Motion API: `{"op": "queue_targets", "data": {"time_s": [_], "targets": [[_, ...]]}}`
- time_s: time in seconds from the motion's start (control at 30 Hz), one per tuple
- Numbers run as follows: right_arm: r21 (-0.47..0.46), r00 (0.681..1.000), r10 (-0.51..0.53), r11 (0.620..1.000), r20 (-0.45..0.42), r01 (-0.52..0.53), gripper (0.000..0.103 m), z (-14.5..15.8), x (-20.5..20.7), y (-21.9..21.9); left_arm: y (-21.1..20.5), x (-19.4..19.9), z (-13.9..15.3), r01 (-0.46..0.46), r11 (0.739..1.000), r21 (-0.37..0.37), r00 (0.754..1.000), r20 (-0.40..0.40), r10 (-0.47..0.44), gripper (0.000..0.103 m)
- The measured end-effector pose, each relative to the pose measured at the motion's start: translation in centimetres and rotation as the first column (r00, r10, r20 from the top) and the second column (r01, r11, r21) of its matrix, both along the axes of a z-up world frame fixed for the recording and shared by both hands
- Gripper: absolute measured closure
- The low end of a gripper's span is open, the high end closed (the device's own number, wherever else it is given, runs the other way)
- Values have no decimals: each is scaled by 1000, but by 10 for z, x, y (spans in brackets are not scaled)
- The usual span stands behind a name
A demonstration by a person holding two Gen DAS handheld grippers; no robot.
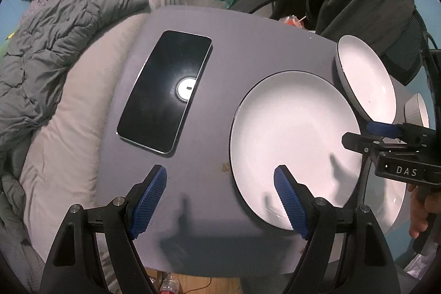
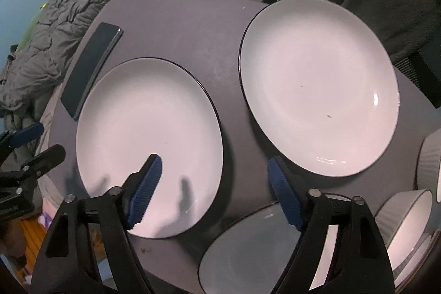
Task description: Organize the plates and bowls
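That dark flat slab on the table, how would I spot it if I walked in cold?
Find the small grey table beside the bed with the rumpled grey quilt. On the side of the table nearest the bed lies a black glossy rectangular phone, flat and screen up. It is the only dark, straight-edged thing there; its neighbours are round white plates, the nearest being the flat white dark-rimmed plate.

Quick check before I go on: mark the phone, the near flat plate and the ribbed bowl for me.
phone (image 1: pixel 165 92): left wrist view, middle of its dark screen.
near flat plate (image 2: pixel 148 128): right wrist view, bare white centre.
ribbed bowl (image 2: pixel 428 159): right wrist view, its ribbed outer wall at the right edge.
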State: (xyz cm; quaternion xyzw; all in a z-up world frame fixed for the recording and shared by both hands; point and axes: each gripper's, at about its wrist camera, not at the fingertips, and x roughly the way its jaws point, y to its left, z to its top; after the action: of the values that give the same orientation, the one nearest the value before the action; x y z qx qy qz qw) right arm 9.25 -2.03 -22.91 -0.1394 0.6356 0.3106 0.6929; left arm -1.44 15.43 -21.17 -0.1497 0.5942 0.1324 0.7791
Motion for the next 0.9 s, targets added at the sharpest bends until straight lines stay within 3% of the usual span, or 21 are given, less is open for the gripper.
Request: {"op": "queue_targets", "data": {"time_s": [0.2,0.4,0.47,0.57,0.83,0.9], "targets": [[6,999,5,1000,-41,-5,39,-8,2,3,1,6,-14,25,1000,17,999,-23,-25,22],[13,997,9,1000,-71,-8,60,-14,-1,7,-4,10,-19,37,999,2,999,-25,-37,27],[16,997,13,1000,-75,-12,70,-15,-2,7,-3,12,-22,33,999,-3,999,-32,-33,33],[11,997,7,1000,-76,-6,74,-17,-1,7,-1,14,-26,12,999,-34,999,-41,-14,46],[21,994,-17,1000,-107,19,80,-15,1,-2,1,18,-40,-6,993,-117,996,-85,-4,74],[26,994,-14,1000,-110,17,80,-15,1,-3,-1,20,-42,-6,991,-134,996,-91,-6,77]]}}
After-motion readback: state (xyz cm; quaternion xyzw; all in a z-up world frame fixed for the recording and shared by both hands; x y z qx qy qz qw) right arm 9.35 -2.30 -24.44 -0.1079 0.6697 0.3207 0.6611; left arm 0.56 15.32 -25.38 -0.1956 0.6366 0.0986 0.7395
